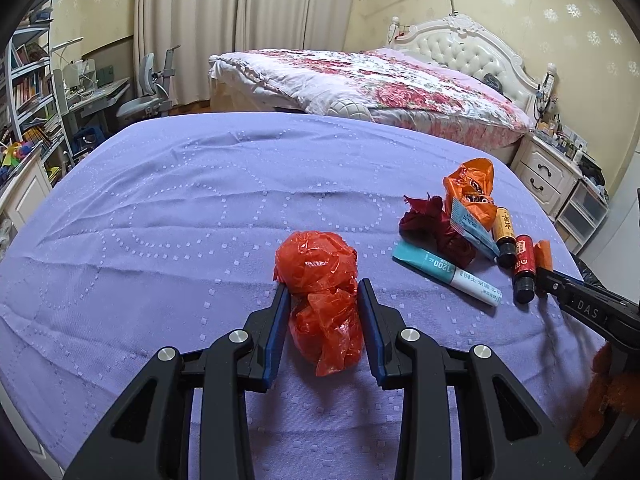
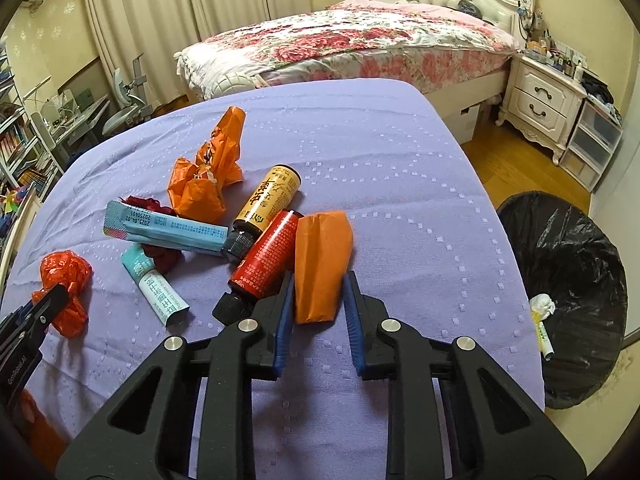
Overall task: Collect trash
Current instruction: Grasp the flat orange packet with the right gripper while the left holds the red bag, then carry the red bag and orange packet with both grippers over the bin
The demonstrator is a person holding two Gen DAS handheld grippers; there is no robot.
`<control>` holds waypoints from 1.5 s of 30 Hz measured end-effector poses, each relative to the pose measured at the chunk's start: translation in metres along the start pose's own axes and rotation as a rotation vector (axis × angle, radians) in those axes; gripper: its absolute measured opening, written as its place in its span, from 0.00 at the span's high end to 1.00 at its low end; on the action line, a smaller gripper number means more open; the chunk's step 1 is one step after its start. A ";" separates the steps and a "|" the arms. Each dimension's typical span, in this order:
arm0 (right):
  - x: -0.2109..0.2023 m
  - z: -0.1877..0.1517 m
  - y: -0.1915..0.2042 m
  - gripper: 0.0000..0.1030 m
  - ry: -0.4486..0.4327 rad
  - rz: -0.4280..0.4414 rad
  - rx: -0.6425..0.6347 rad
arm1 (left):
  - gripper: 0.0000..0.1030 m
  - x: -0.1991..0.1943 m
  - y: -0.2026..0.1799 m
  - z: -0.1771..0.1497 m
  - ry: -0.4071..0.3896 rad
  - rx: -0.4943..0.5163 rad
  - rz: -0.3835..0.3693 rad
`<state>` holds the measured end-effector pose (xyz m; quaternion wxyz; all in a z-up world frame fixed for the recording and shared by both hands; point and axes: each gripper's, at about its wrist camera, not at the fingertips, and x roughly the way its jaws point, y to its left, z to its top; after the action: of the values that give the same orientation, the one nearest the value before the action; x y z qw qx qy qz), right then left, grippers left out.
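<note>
Beside purple bed (image 2: 400, 160), black-lined bin (image 2: 568, 264), crumpled paper (image 2: 541, 305) inside

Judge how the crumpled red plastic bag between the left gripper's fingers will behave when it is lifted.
The red plastic bag is thin, wrinkled film bunched into a loose wad, so it probably weighs little and squashes under the left gripper. Its glossy surface may slip. A loose tail hangs toward the camera and would likely flop or unfurl. It is not round, so it should not roll on the purple cover.

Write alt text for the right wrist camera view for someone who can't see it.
The right gripper closes on a folded orange wrapper on a purple bedspread, beside a red bottle, a yellow bottle and other wrappers. A black-lined trash bin stands on the floor to the right.
</note>
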<state>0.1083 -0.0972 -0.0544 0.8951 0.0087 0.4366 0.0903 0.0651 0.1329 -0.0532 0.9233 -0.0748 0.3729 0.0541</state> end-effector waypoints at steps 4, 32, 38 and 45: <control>-0.005 -0.002 -0.002 0.80 -0.010 -0.002 0.004 | 0.66 -0.001 -0.004 0.000 -0.004 0.009 -0.009; -0.080 -0.028 -0.114 0.81 -0.138 -0.129 0.165 | 0.66 -0.021 -0.164 -0.003 -0.029 0.231 -0.227; -0.089 -0.030 -0.157 0.81 -0.160 -0.204 0.222 | 0.66 -0.013 -0.218 -0.001 -0.025 0.298 -0.279; -0.087 -0.032 -0.195 0.80 -0.168 -0.250 0.277 | 0.66 0.011 -0.277 0.000 0.007 0.358 -0.313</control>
<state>0.0603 -0.3059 -0.0248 0.9229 0.0848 0.3663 -0.0836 0.1166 -0.1385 -0.0338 0.9177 0.0332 0.3635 -0.1570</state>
